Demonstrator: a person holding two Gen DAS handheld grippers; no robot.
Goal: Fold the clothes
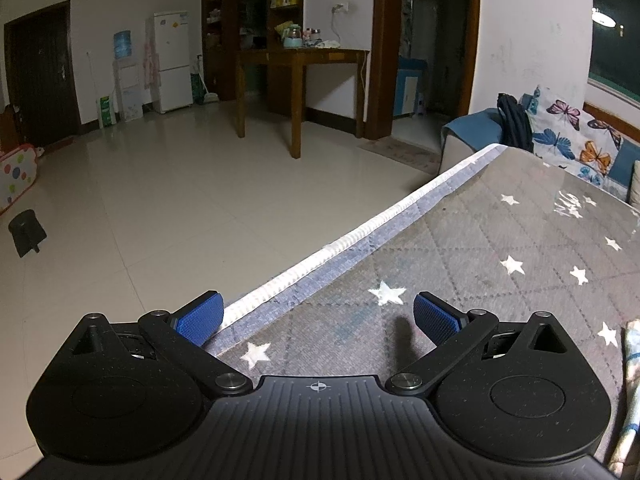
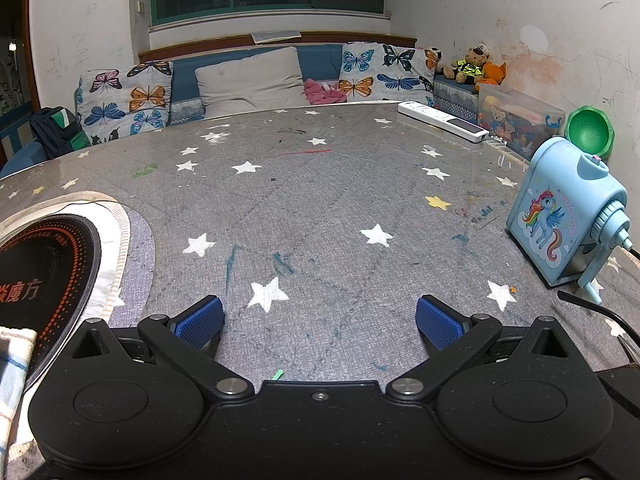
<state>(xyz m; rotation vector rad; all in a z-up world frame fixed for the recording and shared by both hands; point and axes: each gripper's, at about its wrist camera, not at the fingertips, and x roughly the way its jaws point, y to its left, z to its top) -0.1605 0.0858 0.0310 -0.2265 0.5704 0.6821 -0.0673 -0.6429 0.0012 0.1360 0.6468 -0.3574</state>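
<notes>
The left wrist view sits low and close over the grey star-patterned bench, near its white-trimmed left edge, facing out across the tiled floor toward a dark wooden side table. The right wrist view, equally low, faces straight across the bench toward its far edge and the blue sofa with butterfly-print cushions. Both share the bench top and that sofa.

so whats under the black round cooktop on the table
The black cooktop sits in a cutout of the star tablecloth, ringed by a pale band. A striped cloth overlaps its near edge. What lies beneath the cooktop is hidden.
</notes>
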